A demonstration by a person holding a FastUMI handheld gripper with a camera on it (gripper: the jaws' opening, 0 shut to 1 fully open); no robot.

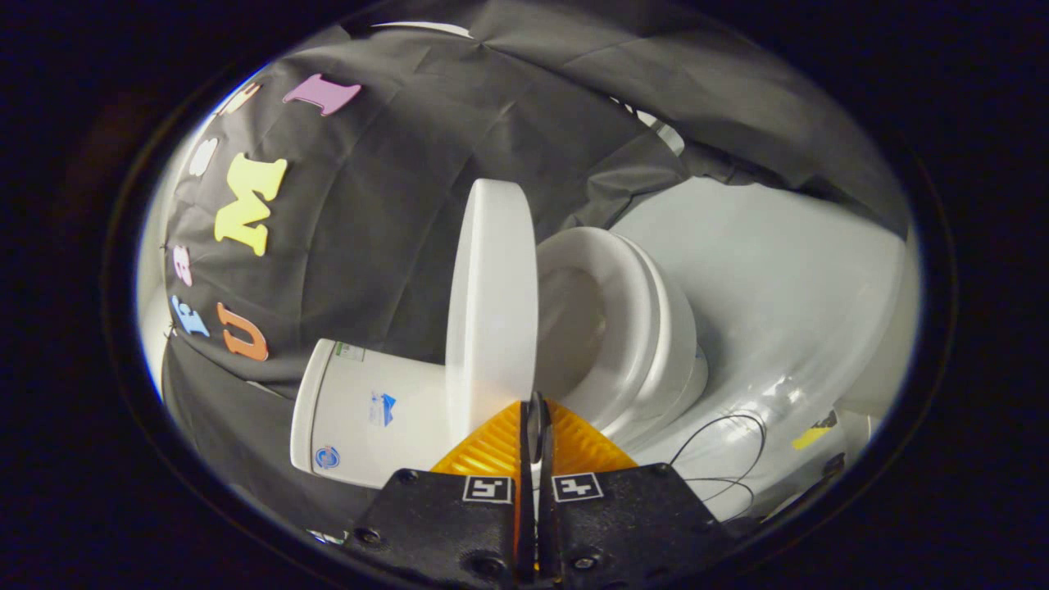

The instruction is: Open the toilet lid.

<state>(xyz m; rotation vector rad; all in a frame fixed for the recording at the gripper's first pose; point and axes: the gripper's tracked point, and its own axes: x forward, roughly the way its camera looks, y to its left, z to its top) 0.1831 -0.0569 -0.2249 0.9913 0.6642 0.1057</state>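
Observation:
The white toilet appears turned on its side in the gripper view. Its lid [492,311] is raised well off the seat [610,328] and stands roughly square to it, between the seat and the tank [369,410]. The seat ring and the bowl opening lie uncovered beyond the fingers, on the side away from the tank. My gripper [537,406] sits at the lid's front rim. Its fingers are drawn close together, with a thin sliver of that rim pinched between the tips.
The black cloth wall hangs behind the tank and the lid. A glossy white floor [778,270] spreads past the bowl. On it lie a thin black cable [721,459] and a yellow marker [811,434].

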